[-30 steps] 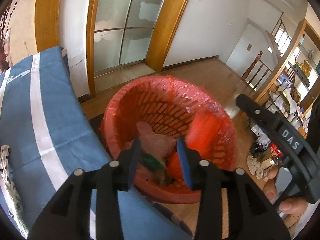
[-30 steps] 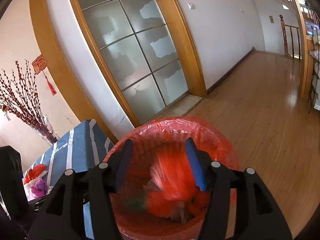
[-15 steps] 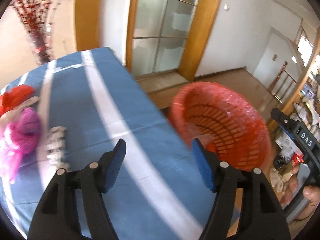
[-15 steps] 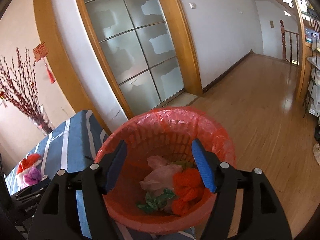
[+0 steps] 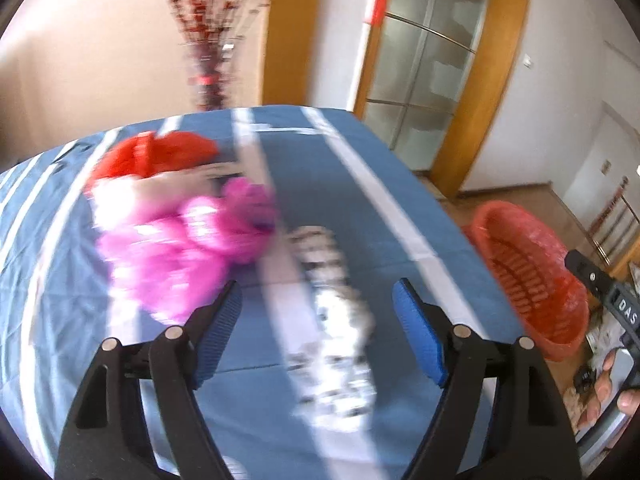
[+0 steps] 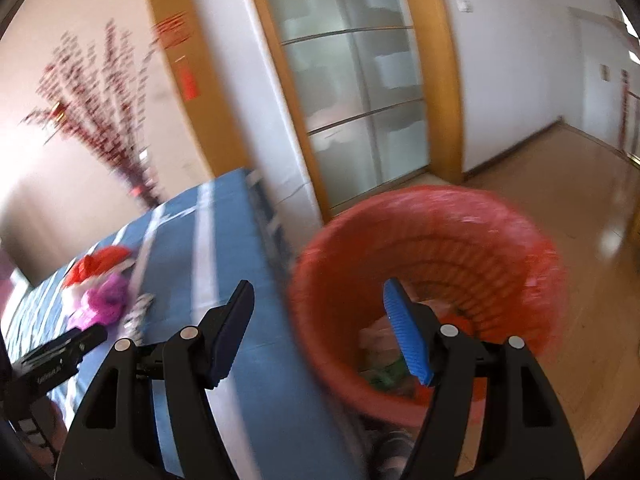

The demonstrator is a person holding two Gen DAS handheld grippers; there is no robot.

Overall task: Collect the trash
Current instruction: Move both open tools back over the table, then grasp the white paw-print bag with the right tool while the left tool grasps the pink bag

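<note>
Collecting trash, partway through. My left gripper (image 5: pixel 318 308) hangs over the blue striped table (image 5: pixel 400 240), jaws spread with nothing between them; they have just been opening, and the gap frames only cloth and the blurred black-and-white wrapper (image 5: pixel 336 320) lying below and ahead, not yet touched. My right gripper (image 6: pixel 320 320) is likewise spread and empty, having also just been opening; its left finger stands over the table edge, its right over the mouth of the red bin (image 6: pixel 500 232). The bin, lined with a red bag, stands on the wooden floor just beside the table and already holds several crumpled pieces (image 6: pixel 384 348), pale, green and orange, so I judge part of the job done. What is left lies on the table: the wrapper nearest my left jaws, a pink bag (image 5: pixel 180 240) just beyond it to the left, a pale piece and a red bag (image 5: pixel 152 156) touching the pink one at the far side. At least three or four pieces remain, well apart from the bin. Motion blur hides finer detail of each. The wrapper looks to be the next pick, by my left jaws.
</note>
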